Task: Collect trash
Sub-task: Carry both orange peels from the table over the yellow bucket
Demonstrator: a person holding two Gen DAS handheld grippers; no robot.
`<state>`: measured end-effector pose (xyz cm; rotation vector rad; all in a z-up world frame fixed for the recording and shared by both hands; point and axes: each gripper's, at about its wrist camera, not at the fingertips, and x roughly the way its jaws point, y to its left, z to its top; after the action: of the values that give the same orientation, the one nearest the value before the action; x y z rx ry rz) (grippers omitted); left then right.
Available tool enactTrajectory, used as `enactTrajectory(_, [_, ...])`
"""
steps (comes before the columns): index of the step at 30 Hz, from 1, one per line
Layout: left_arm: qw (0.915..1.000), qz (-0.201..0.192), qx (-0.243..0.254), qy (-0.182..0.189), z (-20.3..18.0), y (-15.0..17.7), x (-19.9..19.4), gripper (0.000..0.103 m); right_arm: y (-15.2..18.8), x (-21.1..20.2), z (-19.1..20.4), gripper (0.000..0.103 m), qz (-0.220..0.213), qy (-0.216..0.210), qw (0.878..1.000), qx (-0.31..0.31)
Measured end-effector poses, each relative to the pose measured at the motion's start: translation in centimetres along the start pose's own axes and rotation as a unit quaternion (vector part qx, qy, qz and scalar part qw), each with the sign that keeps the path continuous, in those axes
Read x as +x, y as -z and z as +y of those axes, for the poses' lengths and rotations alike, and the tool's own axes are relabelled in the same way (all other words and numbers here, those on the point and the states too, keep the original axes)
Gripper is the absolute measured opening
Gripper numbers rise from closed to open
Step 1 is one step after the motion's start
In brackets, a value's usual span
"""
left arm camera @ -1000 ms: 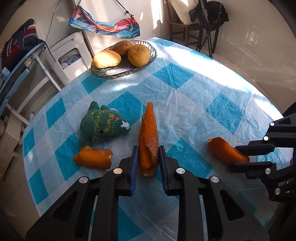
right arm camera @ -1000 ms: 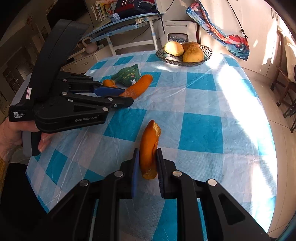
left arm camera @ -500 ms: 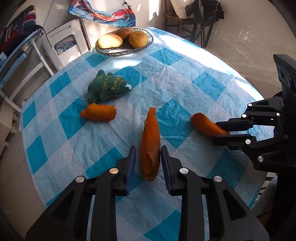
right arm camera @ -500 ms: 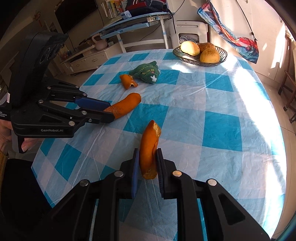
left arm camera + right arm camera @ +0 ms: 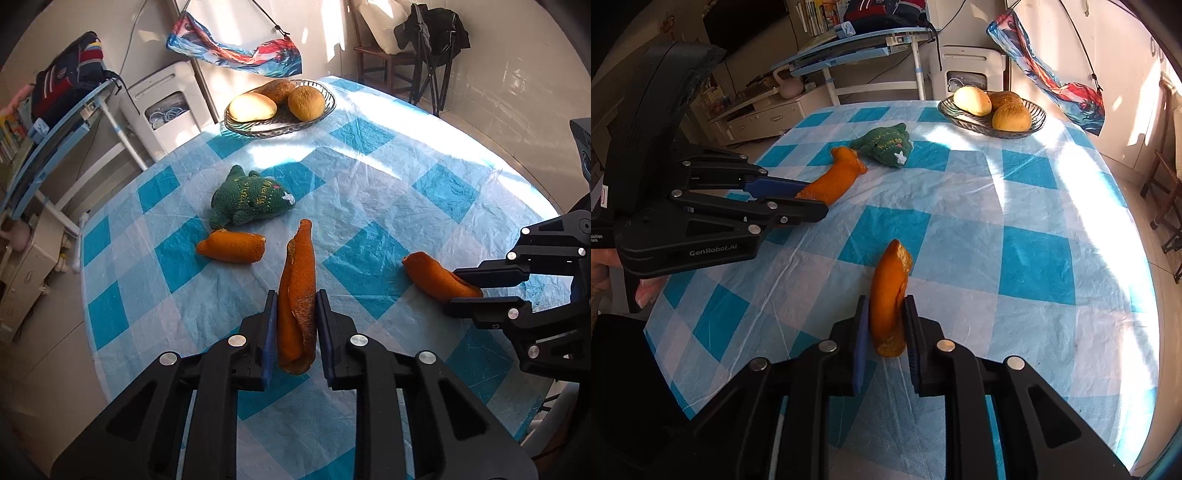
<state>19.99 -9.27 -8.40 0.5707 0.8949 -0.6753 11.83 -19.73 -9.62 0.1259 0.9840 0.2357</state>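
A long orange peel (image 5: 299,280) sits between the fingers of my left gripper (image 5: 296,295). Its jaws are closing and the pads press on the peel's lower end, which hangs just above the checked tablecloth (image 5: 369,206). The right wrist view shows this left gripper (image 5: 809,201) at the left with the long peel (image 5: 834,181) sticking out. My right gripper (image 5: 885,301) is shut on a shorter curled peel (image 5: 890,280), also seen as the right gripper (image 5: 467,291) holding that short peel (image 5: 432,278). A third peel (image 5: 231,248) lies on the cloth.
A green knitted toy (image 5: 251,201) lies just beyond the third peel. A glass bowl (image 5: 325,109) with round fruits stands at the far edge. Chairs, a white appliance (image 5: 166,107) and a blue rack surround the table. A hand (image 5: 646,291) grips the left tool.
The left jaws stood slightly apart from the long peel half a second ago and now press on it. The left gripper has drawn back from the toy with the peel. The right gripper kept still.
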Motion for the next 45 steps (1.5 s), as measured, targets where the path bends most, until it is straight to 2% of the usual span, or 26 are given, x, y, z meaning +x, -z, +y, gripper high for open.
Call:
enactTrajectory(4, [0.9990,-0.032,-0.028,-0.014,-0.3,-0.3,-1.0,0.020,0.0,-0.3,0.4,0.019,-0.010,-0.002,1.000,0.000])
enactTrajectory(12, [0.9966,-0.061,-0.034,-0.045,-0.8,0.1,-2.2,0.020,0.1,-1.0,1.1,0.019,-0.033,-0.005,0.999,0.003])
enactTrajectory(19, [0.9931,-0.073,-0.041,-0.082,0.1,0.9,-3.5,0.020,0.3,-1.5,2.2,0.019,-0.050,-0.014,0.999,0.000])
enactTrajectory(28, [0.9903,-0.081,-0.036,-0.108,0.9,2.8,-5.1,0.020,0.7,-1.3,4.4,0.019,-0.057,-0.021,0.998,-0.015])
enactTrajectory(33, [0.9872,-0.092,-0.051,-0.121,2.4,3.2,-6.4,0.020,0.5,-1.0,5.5,0.019,-0.061,-0.025,0.998,-0.026])
enactTrajectory(36, [0.9839,-0.096,-0.065,-0.136,4.1,3.4,-7.1,0.020,0.0,-0.9,6.6,0.019,-0.063,-0.028,0.997,-0.037])
enactTrajectory(39, [0.9784,-0.089,-0.109,-0.152,7.8,4.2,-7.7,0.020,-0.9,-0.6,7.9,0.019,-0.064,-0.039,0.996,-0.049])
enactTrajectory(42, [0.9676,-0.077,-0.176,-0.164,12.8,5.8,-8.1,0.020,-1.8,-0.2,9.8,0.019,-0.064,-0.051,0.994,-0.066])
enactTrajectory(45, [0.9524,-0.066,-0.243,-0.171,17.2,7.9,-8.5,0.020,-3.1,0.7,11.8,0.019,-0.065,-0.069,0.992,-0.079])
